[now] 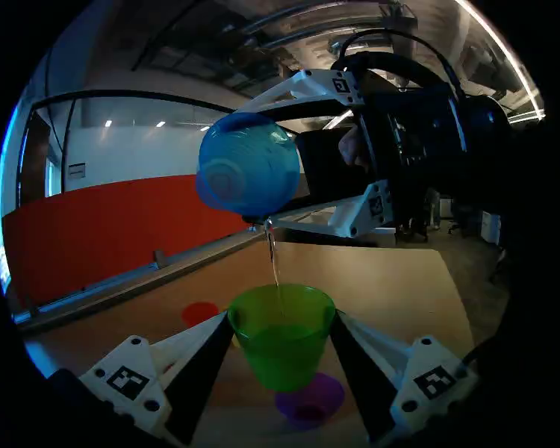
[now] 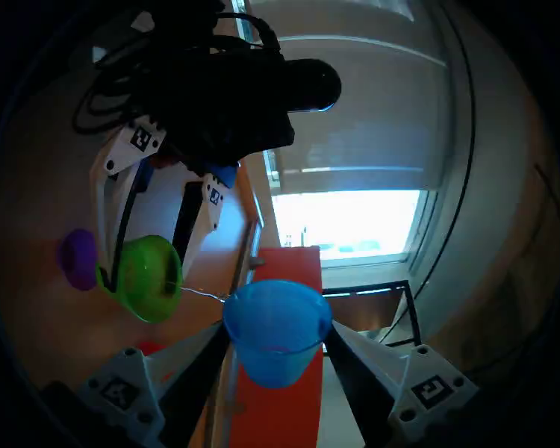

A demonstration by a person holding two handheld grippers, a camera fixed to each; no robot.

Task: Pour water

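In the left gripper view, your left tool (image 1: 280,328) is sitting at the bottom centre of the frame, its two fingers pressing on either side of the green cup (image 1: 282,345) and holding it upright above the tabletop (image 1: 399,284). Above it, in the upper middle, your right tool (image 1: 254,168) is reaching in from the right and gripping the blue cup (image 1: 244,166), which is tipped well over so that its base is facing the camera. A thin stream of water (image 1: 273,261) is falling from the blue cup's lower rim into the green cup (it is landing inside, near the middle). A purple cup (image 1: 310,399) is resting on the tabletop just below the green cup, and a red disc (image 1: 200,312) is lying to the left of it.

In the right gripper view, your right tool (image 2: 276,332) is at the bottom centre, its fingers clamping the blue cup (image 2: 278,343) between them. At the left, your left tool (image 2: 142,272) is holding the green cup (image 2: 147,278), and a fine thread of water (image 2: 201,293) is running between the two rims. The purple cup (image 2: 78,257) is showing just left of the green one. A bright window (image 2: 347,224) is glowing at centre right.
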